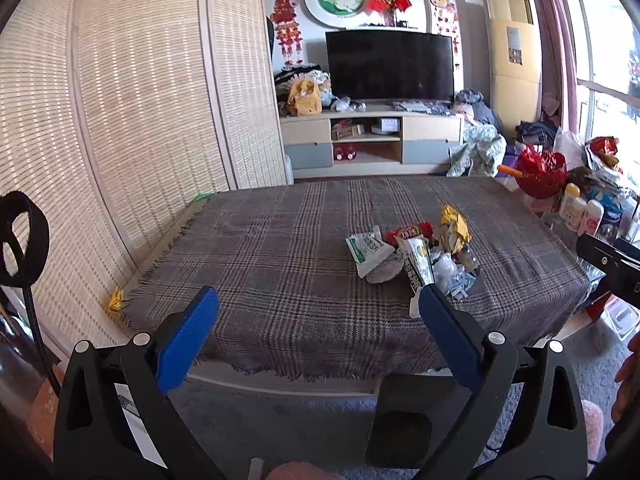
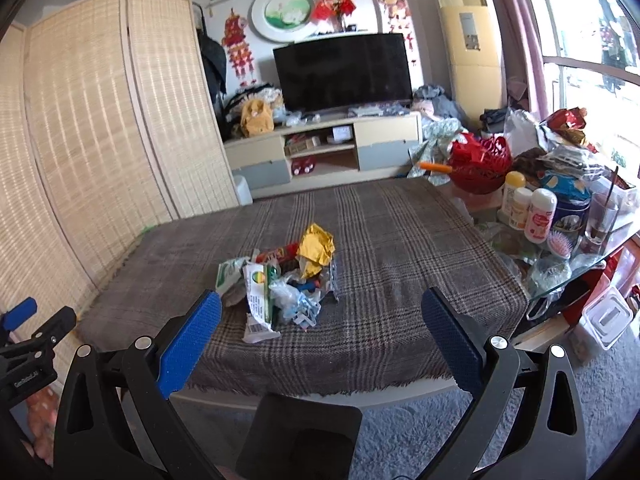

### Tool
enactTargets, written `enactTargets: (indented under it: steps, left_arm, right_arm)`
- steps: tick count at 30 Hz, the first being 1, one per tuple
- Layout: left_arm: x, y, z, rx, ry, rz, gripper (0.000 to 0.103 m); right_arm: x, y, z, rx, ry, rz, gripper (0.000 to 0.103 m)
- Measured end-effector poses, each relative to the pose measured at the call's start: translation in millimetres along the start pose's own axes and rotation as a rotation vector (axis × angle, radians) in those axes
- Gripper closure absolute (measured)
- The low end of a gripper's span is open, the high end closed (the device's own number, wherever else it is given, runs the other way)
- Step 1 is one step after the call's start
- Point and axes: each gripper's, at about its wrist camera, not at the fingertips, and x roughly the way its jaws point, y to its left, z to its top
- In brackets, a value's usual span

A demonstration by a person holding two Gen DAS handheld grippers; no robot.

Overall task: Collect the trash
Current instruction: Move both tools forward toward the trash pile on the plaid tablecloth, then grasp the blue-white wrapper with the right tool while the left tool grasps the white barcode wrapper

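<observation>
**Trash pile on covered table; both grippers empty, jaws spread**

The trash pile (image 2: 286, 280) lies loose on the plaid cloth (image 2: 400, 248) that covers the low table, toward the near half of the cloth and right of centre in the left wrist view. It holds a crumpled gold wrapper (image 2: 316, 248) at the far side, a red packet (image 2: 280, 255) just beside it, a white and green pouch (image 1: 366, 249) on the left edge, a long white wrapper (image 2: 258, 304) reaching toward the near edge, and clear plastic scraps (image 2: 298, 300) in the middle. The pieces touch and overlap one another.

The left gripper (image 1: 318, 312) stands at the near edge of the table, fingers wide apart, nothing between them. Its right blue pad (image 1: 448, 336) lines up with the near end of the long wrapper; contact cannot be confirmed. The right gripper (image 2: 320, 320) is likewise spread wide and empty, held over the near edge, the pile ahead of its left pad (image 2: 188, 340).

A small yellow scrap (image 1: 115, 300) lies off the cloth by the woven screen (image 1: 120, 120). A glass side table (image 2: 560, 272) to the right carries bottles (image 2: 528, 208) and a red basket (image 2: 480, 164). A television (image 2: 344, 68) stands on a cabinet (image 2: 320, 148) at the far wall.
</observation>
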Motion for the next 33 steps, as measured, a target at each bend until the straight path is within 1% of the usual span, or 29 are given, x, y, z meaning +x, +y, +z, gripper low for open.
enactTargets:
  steps: [7,14,15,16,17,21,22,24,26,28,33]
  left_arm:
    - [54.7,-14.6,-13.6,0.015,0.084,-0.044,0.008]
    - [108.5,-31.1,-18.2,0.034,0.147,-0.102,0.008]
    - [114.9,-34.0,-18.8,0.043,0.154,-0.109,0.009]
    - [121.5,-37.7,-19.4,0.058,0.162,-0.112,0.012]
    - [126.2,-41.5,-20.9,0.068,0.166,-0.114,0.012]
    - [145.6,-48.3,-23.7,0.086,0.191,-0.133,0.013]
    - [150.6,-49.7,-24.6,0.089,0.198,-0.143,0.013]
    - [157.8,-51.9,-27.6,0.092,0.209,-0.151,0.013]
    - [162.8,-52.8,-30.5,0.093,0.221,-0.158,0.013]
    - [167.0,-53.8,-31.9,0.091,0.229,-0.16,0.013]
    - [175.0,-58.2,-32.6,0.088,0.239,-0.171,0.013]
  right_arm:
    - [53.2,-9.0,-9.2,0.034,0.086,0.018,0.003]
    - [101.8,-1.4,-14.8,0.017,0.149,0.055,0.004]
    - [108.6,-0.6,-16.3,0.013,0.159,0.059,0.006]
    - [118.8,0.3,-18.9,0.009,0.175,0.064,0.011]
    - [125.4,0.3,-20.5,0.007,0.187,0.063,0.012]
    - [150.3,-3.1,-26.0,0.018,0.224,0.078,0.012]
    - [156.4,-3.2,-27.1,0.021,0.232,0.086,0.014]
    - [167.9,-2.0,-28.9,0.02,0.249,0.11,0.021]
    - [178.8,0.5,-30.0,0.018,0.267,0.127,0.031]
    - [189.2,1.5,-31.8,0.018,0.285,0.134,0.035]
    - [203.5,-1.3,-34.6,0.022,0.304,0.133,0.036]
